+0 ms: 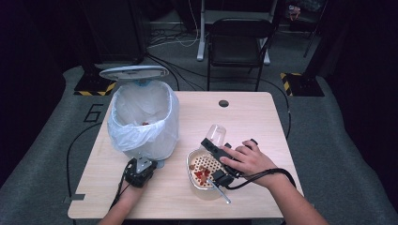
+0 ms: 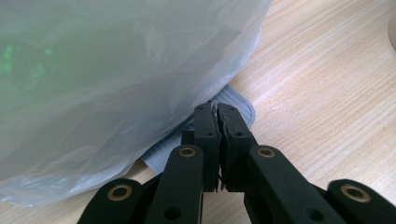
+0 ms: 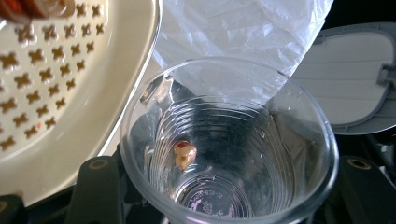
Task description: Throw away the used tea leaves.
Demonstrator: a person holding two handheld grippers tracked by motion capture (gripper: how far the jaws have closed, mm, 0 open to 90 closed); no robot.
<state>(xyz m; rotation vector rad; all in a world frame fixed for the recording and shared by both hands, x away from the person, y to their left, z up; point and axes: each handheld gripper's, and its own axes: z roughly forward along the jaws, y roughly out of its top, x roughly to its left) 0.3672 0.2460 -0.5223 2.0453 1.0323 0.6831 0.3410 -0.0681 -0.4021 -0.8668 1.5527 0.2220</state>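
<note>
My right tool (image 1: 217, 149) grips a clear plastic cup (image 1: 216, 135), lying level just behind the perforated bowl (image 1: 192, 159), my hand (image 1: 248, 159) flat on top. My left tool (image 1: 140, 171) rests clenched on nothing, left of the bowl, at the bin's foot pedal (image 2: 236, 105).

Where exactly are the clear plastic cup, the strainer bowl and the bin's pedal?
clear plastic cup (image 3: 229, 154), right gripper view, its inner wall.
strainer bowl (image 1: 191, 165), high view, its left rim.
bin's pedal (image 2: 238, 100), left gripper view, its ribbed top.
</note>
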